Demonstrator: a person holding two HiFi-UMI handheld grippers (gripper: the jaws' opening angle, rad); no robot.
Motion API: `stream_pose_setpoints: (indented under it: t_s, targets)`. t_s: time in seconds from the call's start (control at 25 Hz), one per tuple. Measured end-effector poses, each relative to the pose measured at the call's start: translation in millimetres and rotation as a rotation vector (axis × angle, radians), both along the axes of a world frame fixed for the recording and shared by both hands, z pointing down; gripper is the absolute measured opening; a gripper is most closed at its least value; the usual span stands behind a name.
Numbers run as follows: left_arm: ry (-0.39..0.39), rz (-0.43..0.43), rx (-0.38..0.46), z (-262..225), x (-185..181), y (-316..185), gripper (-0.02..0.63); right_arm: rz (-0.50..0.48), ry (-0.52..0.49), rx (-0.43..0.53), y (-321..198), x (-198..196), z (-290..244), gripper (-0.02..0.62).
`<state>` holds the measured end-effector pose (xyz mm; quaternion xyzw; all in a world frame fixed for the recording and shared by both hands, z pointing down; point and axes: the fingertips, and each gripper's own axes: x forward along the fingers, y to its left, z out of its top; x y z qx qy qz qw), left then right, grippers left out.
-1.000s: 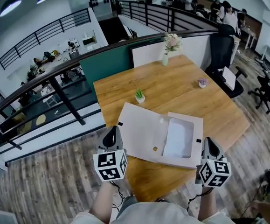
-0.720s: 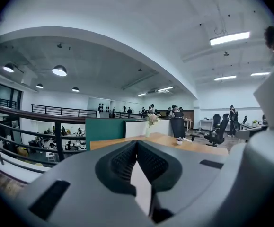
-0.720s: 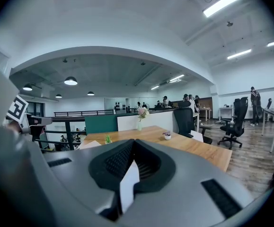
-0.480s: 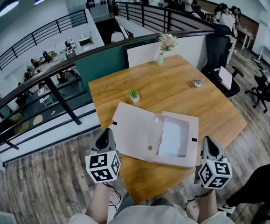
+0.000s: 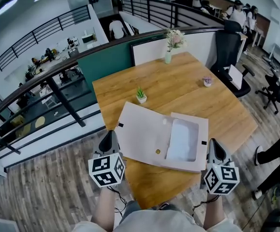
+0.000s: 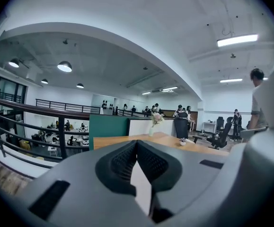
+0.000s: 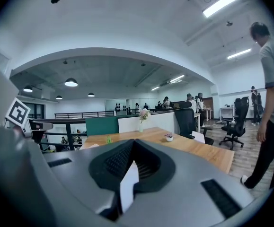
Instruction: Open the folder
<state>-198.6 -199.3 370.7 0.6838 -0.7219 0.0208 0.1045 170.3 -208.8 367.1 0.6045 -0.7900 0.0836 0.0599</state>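
The pale folder [image 5: 144, 139] lies open and flat on the wooden table [image 5: 178, 86], its cover spread to the left and white sheets [image 5: 182, 140] in the right half. My left gripper [image 5: 110, 137] hovers at the folder's near left corner, just off the table's edge. My right gripper [image 5: 212, 144] sits by the folder's near right edge. In the left gripper view [image 6: 137, 143] and the right gripper view [image 7: 133, 143] the jaws meet at their tips. A white sliver shows low in each gap, and I cannot tell what it is.
On the table stand a small potted plant [image 5: 141, 96], a vase of flowers [image 5: 169, 57] and a tiny pot [image 5: 207, 82]. A black office chair [image 5: 229, 52] is at the far right, a railing [image 5: 57, 88] runs left, and a person's legs [image 5: 275, 153] stand right.
Both grippers and the folder stay almost where they were. At the right edge a person has walked into view, legs now showing beside the table.
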Motion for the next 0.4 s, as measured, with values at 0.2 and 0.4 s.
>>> stream_pose_setpoints:
  t_s: [0.2,0.4]
  targets:
    - [-0.002,0.009,0.002,-0.6,-0.7,-4.8,0.003,-0.001,0.009,0.005,-2.9,-5.4,-0.9,-0.001]
    - [0.001,0.014,-0.008,0.6,-1.3,-6.8,0.003,0.001,0.014,-0.001,-4.0,-7.5,-0.5,0.0]
